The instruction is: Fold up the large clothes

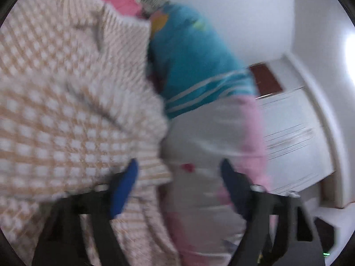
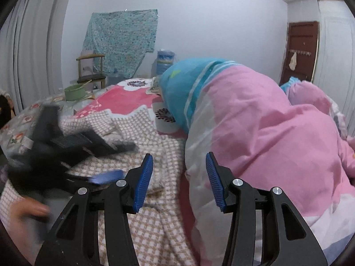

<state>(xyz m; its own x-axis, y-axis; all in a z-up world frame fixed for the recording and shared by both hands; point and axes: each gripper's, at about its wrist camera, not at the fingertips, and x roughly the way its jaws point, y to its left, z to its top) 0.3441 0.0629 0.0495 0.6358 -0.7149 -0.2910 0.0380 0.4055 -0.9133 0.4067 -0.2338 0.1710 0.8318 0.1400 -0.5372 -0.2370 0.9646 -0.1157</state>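
The tan-and-white checked cloth garment (image 2: pixel 142 228) lies rumpled on the bed, filling the lower middle of the right wrist view and the whole left half of the left wrist view (image 1: pixel 66 115). In the right wrist view it spreads beneath and past the right gripper (image 2: pixel 179 178), whose blue-padded jaws stand partly apart with nothing pinched between them. At the left of that frame the left gripper (image 2: pixel 104 164) (blurred) hovers over the same cloth, its jaws spread wide; in its own view (image 1: pixel 178 188) the cloth's edge drapes by the left pad without being clamped. A rolled pink, white and teal quilt (image 2: pixel 255 128) lies just right of the garment. A red floral bedsheet (image 2: pixel 124 102) shows beyond.
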